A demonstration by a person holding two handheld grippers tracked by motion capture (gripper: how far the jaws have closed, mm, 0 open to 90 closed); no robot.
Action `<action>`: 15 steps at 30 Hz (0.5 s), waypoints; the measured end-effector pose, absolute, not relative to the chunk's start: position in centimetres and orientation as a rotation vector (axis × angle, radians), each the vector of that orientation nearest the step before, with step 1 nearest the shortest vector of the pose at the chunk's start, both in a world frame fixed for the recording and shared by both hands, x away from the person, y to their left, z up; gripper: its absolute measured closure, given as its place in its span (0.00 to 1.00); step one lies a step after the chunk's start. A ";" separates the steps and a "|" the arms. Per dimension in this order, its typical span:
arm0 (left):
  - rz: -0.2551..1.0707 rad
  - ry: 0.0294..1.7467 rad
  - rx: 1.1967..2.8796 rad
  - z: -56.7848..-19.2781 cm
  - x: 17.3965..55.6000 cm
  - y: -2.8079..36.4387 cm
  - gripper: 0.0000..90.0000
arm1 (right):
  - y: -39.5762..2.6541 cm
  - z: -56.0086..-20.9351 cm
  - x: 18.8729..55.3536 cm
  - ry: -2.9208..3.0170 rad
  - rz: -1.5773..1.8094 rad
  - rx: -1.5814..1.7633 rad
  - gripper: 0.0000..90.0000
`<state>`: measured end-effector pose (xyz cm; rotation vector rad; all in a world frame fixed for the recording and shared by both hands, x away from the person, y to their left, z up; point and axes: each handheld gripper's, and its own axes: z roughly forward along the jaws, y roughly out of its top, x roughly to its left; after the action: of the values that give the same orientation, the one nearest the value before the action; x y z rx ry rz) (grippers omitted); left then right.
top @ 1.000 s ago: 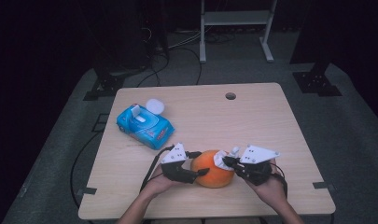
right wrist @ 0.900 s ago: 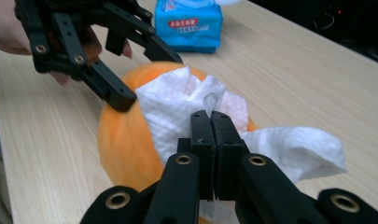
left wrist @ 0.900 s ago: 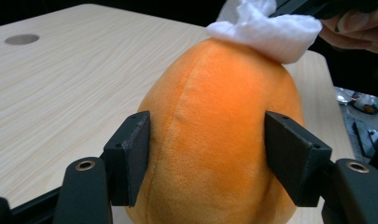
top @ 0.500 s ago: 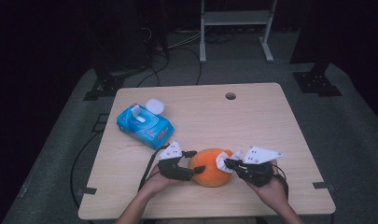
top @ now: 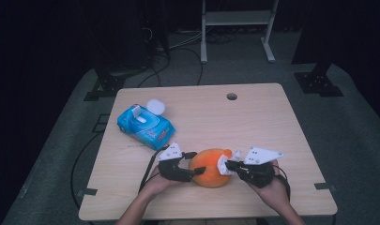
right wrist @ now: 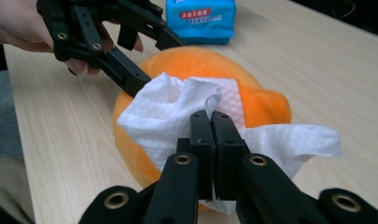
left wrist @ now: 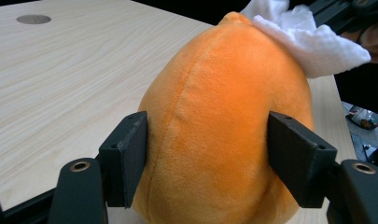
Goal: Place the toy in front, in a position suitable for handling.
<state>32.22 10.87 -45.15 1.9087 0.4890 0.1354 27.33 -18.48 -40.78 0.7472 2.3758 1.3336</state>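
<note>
nearest to us, our right gripper has its jaws pinched tight on a white tissue, and the tissue lies bunched against the near end of the orange plush toy, which sits on the wooden table near its front edge, between our hands. the pinch takes just a fold of the sheet, so if we rub hard the paper could tear or slide out and leave a scrap on the fur.

a little further on, our left gripper straddles the toy's far end, jaws part open with both pads pressed into the soft sides. that hold is on squashy stuffing; we judge a firm wipe could roll the toy out of the pads or push it toward the table's edge.

beyond, the blue wipes pack lies well apart with its lid up, so it should not be in our way.
</note>
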 end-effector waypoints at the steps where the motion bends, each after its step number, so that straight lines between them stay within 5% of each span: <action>1: 0.134 0.490 1.910 -45.1 32.2 10.9 0.35 | -18.8 -41.0 27.5 2.387 1.339 0.769 0.97; 15: 0.157 0.453 1.924 -45.0 31.6 10.7 0.34 | -20.1 -41.3 28.6 2.364 1.378 0.872 0.97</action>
<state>31.61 10.71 -45.02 1.9243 0.4533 0.1572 28.56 -20.12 -41.33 0.8724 2.3639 1.3775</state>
